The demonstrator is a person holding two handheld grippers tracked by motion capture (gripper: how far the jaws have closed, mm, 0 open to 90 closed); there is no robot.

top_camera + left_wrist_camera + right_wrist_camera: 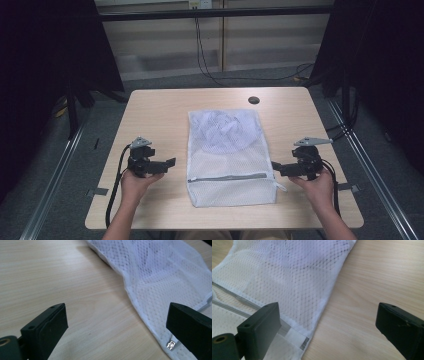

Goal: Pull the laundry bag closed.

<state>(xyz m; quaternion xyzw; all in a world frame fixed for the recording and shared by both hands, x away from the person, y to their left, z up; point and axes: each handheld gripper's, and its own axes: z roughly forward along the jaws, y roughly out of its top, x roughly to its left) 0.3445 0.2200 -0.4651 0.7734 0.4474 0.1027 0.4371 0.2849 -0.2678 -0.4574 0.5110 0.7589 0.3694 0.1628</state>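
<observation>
Lying flat at the middle of the bench (150,107), the mesh bag (227,155) runs its long axis away from the person, zipper (227,177) across the near end. Each hand-held gripper flanks that near end: the left hand-held gripper (167,164) stands off the bag's left edge, the right hand-held gripper (276,167) just beside its right edge and nearer to it. Both point inward at the bag, jaws apart and empty. The left gripper view catches the metal zipper pull (171,344) at the bag's corner; the right gripper view shows the zipper's other end (303,343) beside its left jaw. A bundle inside the bag's far half (225,127) shows from the high view.
</observation>
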